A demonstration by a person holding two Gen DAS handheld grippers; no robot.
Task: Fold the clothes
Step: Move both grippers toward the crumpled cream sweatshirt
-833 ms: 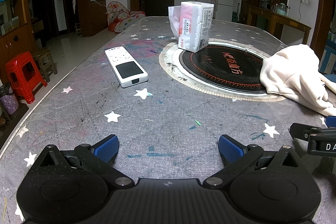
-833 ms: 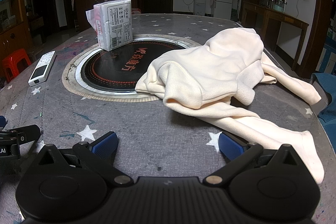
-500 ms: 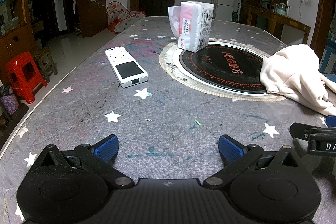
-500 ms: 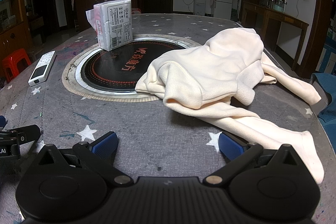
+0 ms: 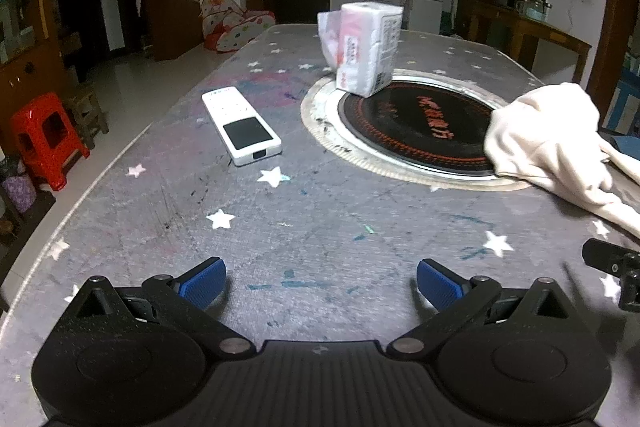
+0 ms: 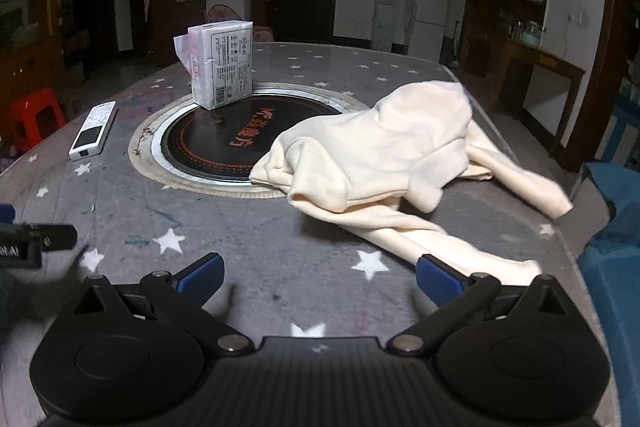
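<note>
1. Left gripper [image 5: 321, 281] sits low over the table [image 5: 304, 227], its ribbed blue pads [image 5: 202, 281] spread wide apart, nothing between them but bare grey surface.
2. Right gripper [image 6: 318, 277] is the same story: jaws wide apart, blue pads [image 6: 438, 281] gripping nothing, hovering at the near edge of the table [image 6: 256, 239].
3. The cream garment [image 6: 384, 163] lies in a soft, crumpled heap toward the right edge of the table, fleecy-looking, full of rounded folds.
4. Its left side drapes over the rim of the round black cooktop [image 6: 224, 147] set into the middle of the table; a long sleeve runs down to the near edge, ending just beside the right gripper's right-hand pad. Whether they touch, I cannot tell.
5. From the left wrist view the garment [image 5: 548, 143] shows at the right, overlapping the glossy black disc [image 5: 416, 131] with its metal ring.
6. A blocky, plastic-wrapped tissue pack [image 5: 368, 49] stands upright on the far-left rim of the cooktop.
7. A flat white remote [image 5: 240, 125], rectangular with a dark screen, lies toward the left edge of the table, apart from the cooktop.
8. The table top is grey, scuffed and marked, dotted with white stars.
9. Off the left edge, a red plastic stool [image 5: 44, 139] stands on the floor.
</note>
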